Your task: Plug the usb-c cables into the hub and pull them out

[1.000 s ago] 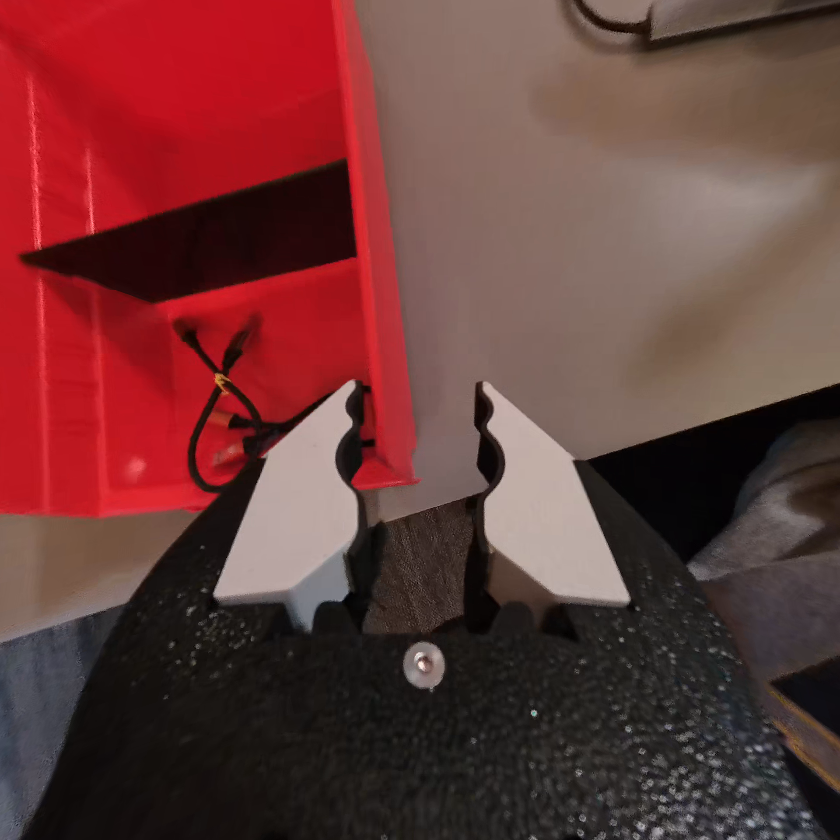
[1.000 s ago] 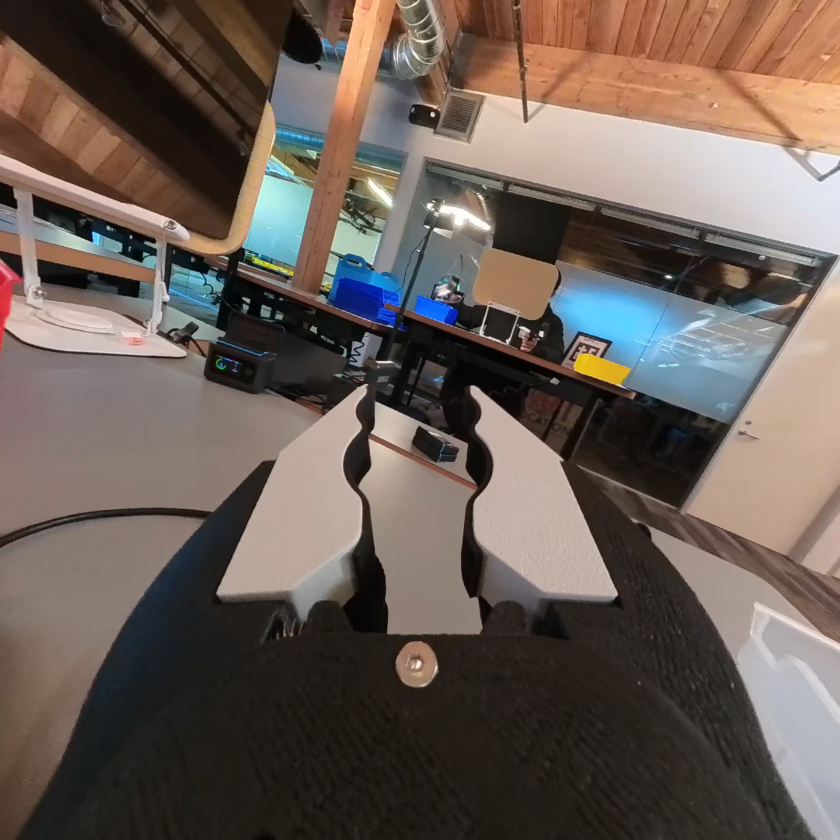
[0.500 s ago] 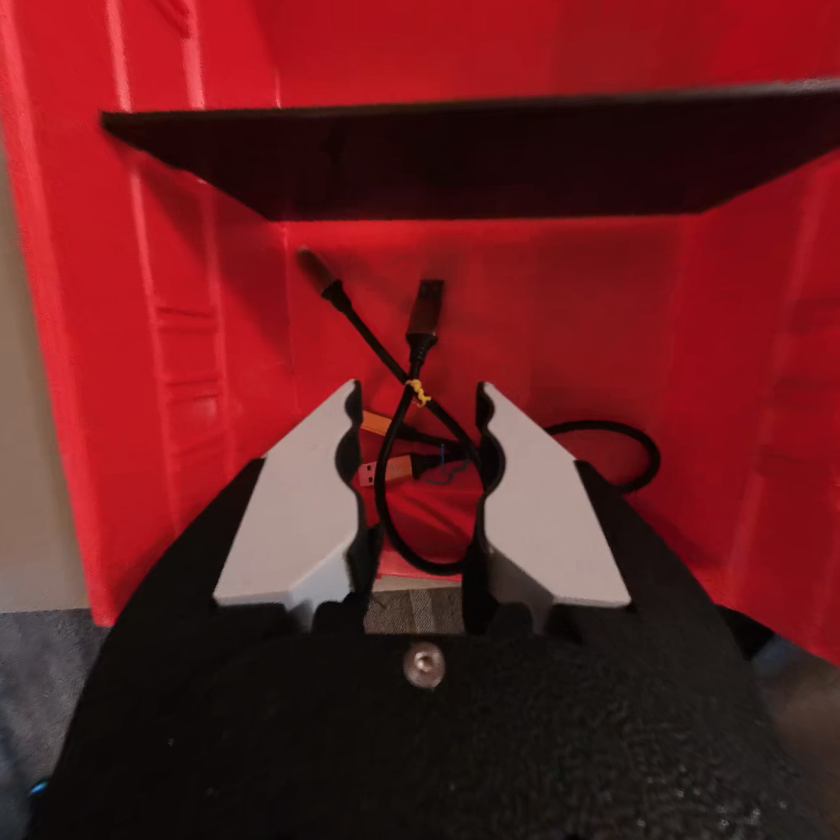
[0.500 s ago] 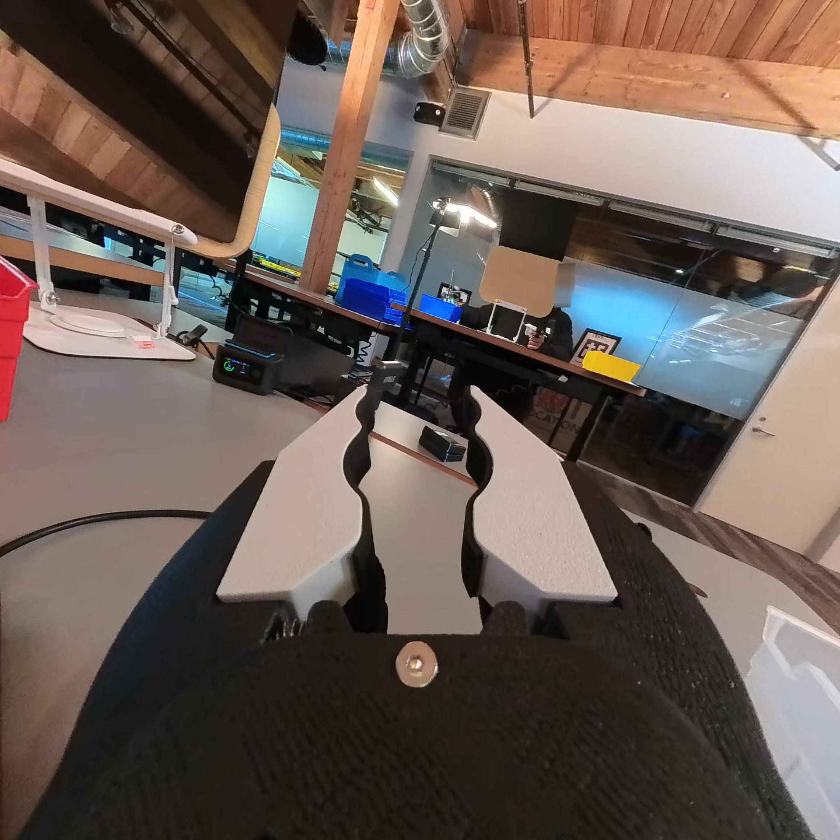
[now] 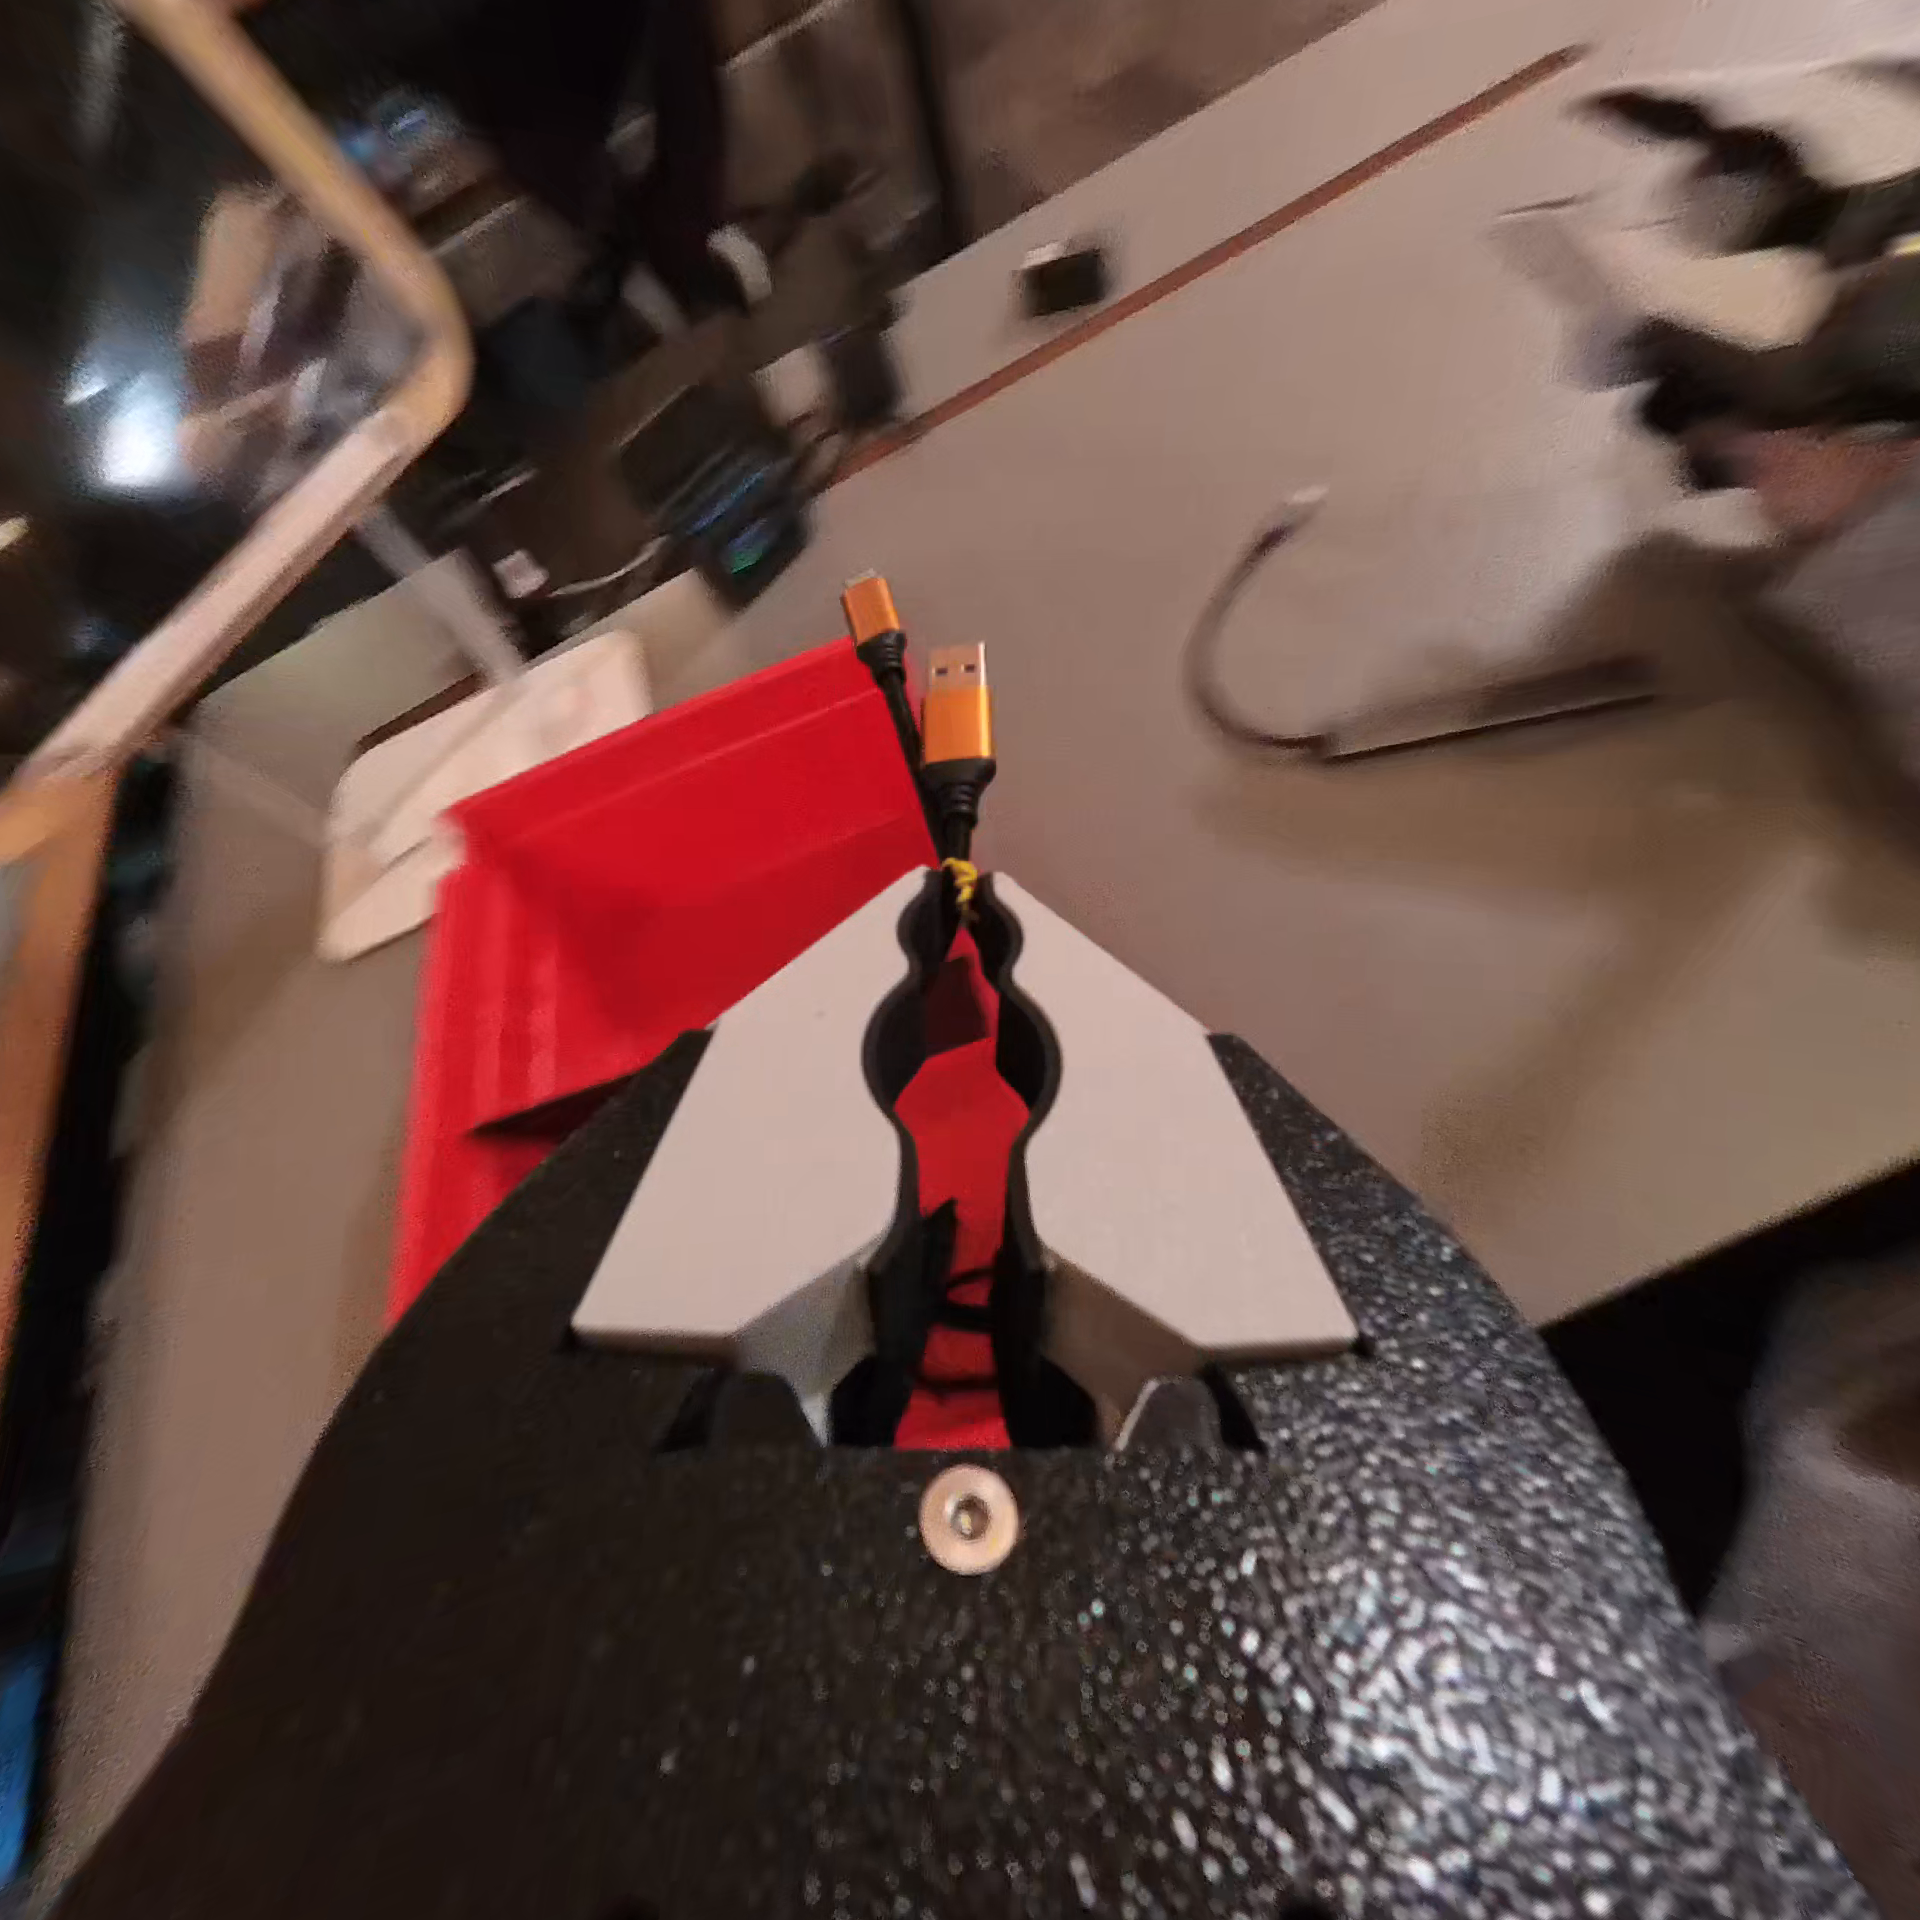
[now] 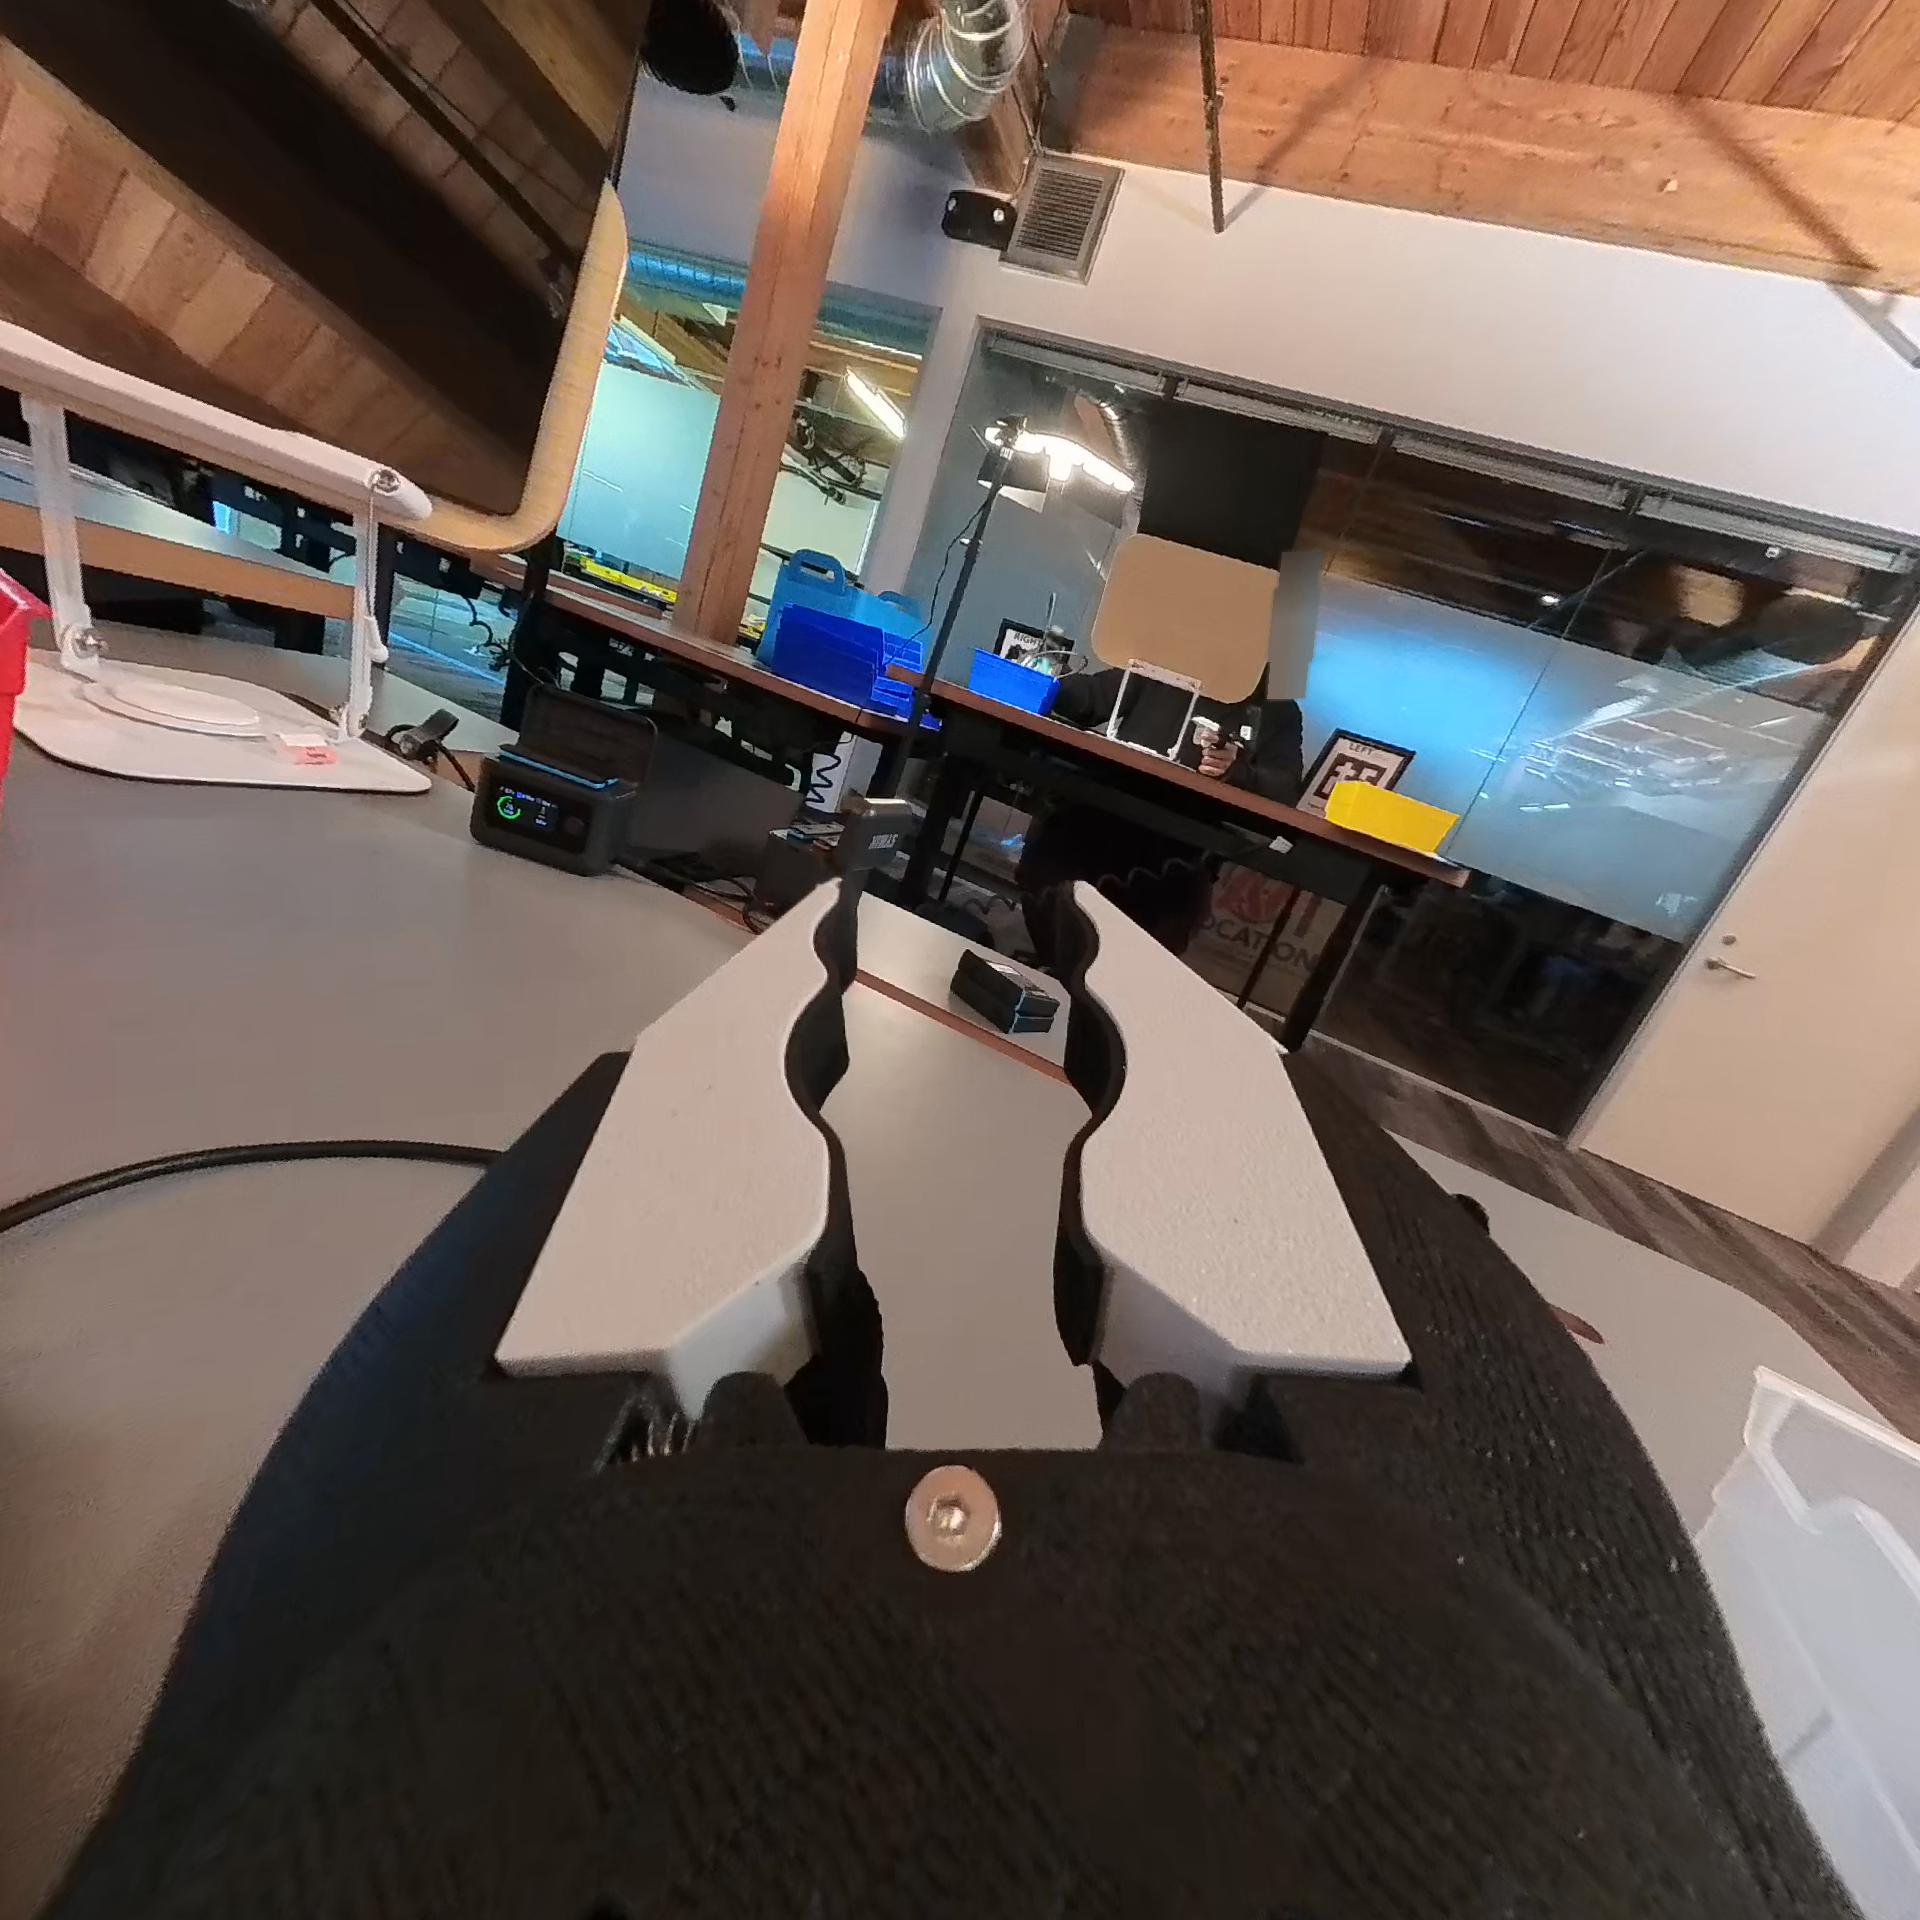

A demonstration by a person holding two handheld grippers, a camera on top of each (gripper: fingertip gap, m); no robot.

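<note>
My left gripper (image 5: 958, 883) is shut on a black cable bundle tied with a yellow twist tie (image 5: 961, 883). Its two orange plugs (image 5: 956, 717) stick out past the fingertips, above the red bin (image 5: 675, 852). More black cable hangs between the fingers over the bin. A flat grey hub (image 5: 1486, 722) with a curved black lead (image 5: 1216, 644) lies blurred on the grey table to the right. My right gripper (image 6: 956, 904) is open and empty, held over the grey table (image 6: 260, 987). It also shows blurred at the top right of the left wrist view (image 5: 1818, 312).
A white lamp base (image 6: 208, 727) and a black power station (image 6: 551, 810) stand at the table's far side. A black cable (image 6: 208, 1158) curves across the table at left. A clear plastic bin (image 6: 1849, 1558) sits at the right. A small black box (image 6: 1003, 992) lies ahead.
My left gripper has closed on the tied cable bundle inside the red bin and lifted it out above the bin. My right gripper has barely moved and stays open.
</note>
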